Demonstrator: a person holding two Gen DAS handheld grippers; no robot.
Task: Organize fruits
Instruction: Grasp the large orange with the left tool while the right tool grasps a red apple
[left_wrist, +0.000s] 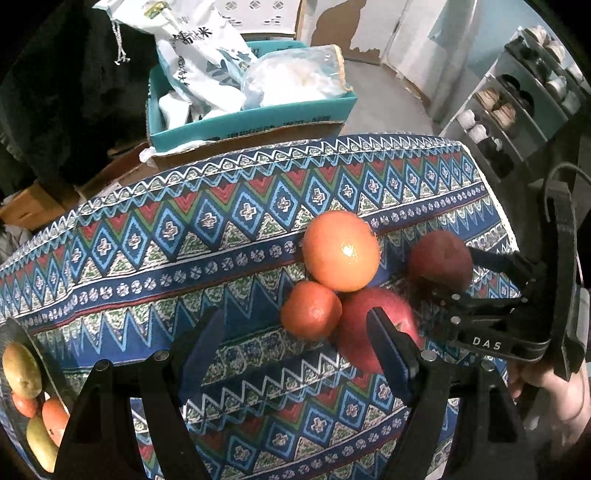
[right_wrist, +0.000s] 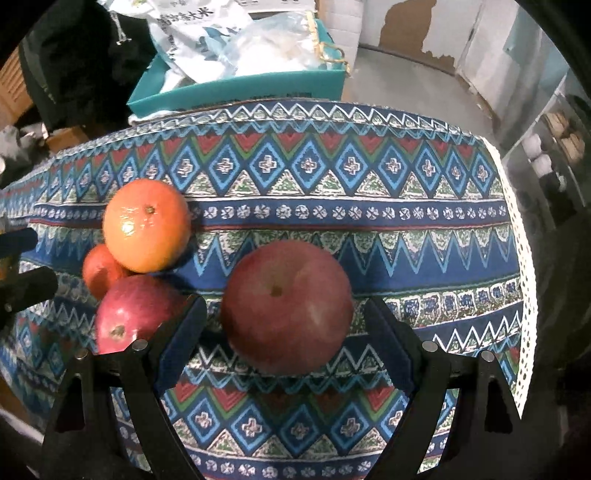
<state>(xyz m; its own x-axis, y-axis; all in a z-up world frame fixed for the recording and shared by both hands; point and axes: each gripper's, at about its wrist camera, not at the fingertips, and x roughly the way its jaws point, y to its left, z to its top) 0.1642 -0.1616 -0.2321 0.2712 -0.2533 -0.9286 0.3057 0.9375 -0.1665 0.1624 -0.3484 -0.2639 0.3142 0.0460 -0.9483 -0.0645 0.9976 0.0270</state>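
Observation:
On the patterned cloth lie a large orange (left_wrist: 340, 250), a small orange (left_wrist: 311, 311) and a red apple (left_wrist: 373, 328), touching each other. A second red apple (left_wrist: 439, 260) sits to their right, between the open fingers of my right gripper (left_wrist: 454, 275). In the right wrist view this apple (right_wrist: 288, 306) lies on the cloth between the spread fingers of the right gripper (right_wrist: 286, 332); the fingers do not press it. The large orange (right_wrist: 146, 225), small orange (right_wrist: 99, 271) and other apple (right_wrist: 129, 314) sit to the left. My left gripper (left_wrist: 295, 343) is open and empty, near the fruit cluster.
A dark plate (left_wrist: 14, 332) at the far left edge holds mangoes (left_wrist: 22, 369) and small oranges (left_wrist: 53, 415). A teal box (left_wrist: 255, 118) with bags stands behind the table. A shoe rack (left_wrist: 517, 110) is at the right. The cloth's edge (right_wrist: 524, 258) drops off at the right.

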